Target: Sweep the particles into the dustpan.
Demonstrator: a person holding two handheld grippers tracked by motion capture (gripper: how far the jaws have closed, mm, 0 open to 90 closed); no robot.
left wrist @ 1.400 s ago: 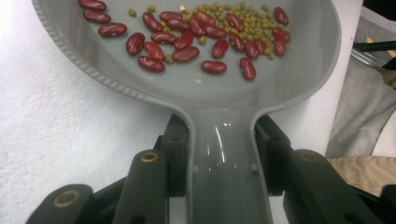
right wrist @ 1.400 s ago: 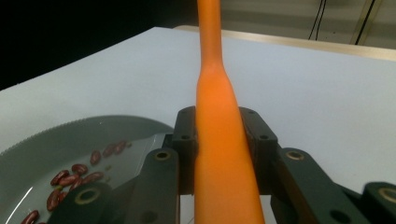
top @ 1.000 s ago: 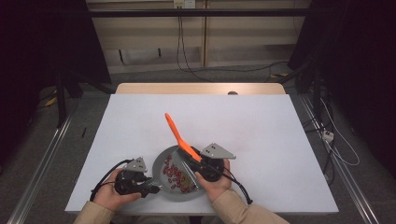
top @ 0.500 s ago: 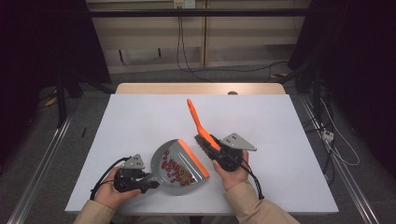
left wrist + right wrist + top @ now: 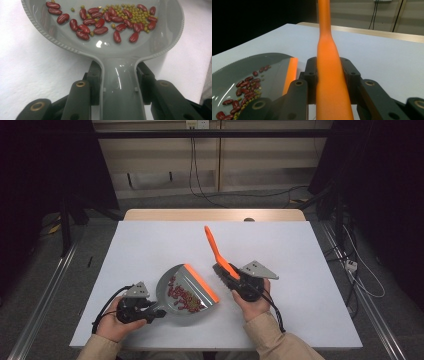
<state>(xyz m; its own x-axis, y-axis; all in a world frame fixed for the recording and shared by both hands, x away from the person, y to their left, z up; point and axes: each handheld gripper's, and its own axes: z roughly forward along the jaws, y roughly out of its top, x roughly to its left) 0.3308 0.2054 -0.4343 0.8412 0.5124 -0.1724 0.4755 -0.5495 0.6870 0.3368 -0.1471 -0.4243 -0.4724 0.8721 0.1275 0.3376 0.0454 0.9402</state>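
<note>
Dustpan (image 5: 187, 292) light, rigid; we pinch handle in left gripper (image 5: 142, 307) jaws, level or beans (image 5: 107, 20) roll. Right gripper (image 5: 235, 282) jaws clamp brush (image 5: 216, 251) handle.

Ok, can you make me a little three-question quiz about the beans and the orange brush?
1. True or false: the left gripper is clamped on the grey dustpan's handle.
2. What does the right gripper hold? A) a spoon B) the orange brush C) nothing
3. Fill in: the red kidney beans and small green beans lie in the ____.

Key: 1 true; 2 B; 3 dustpan.
</note>
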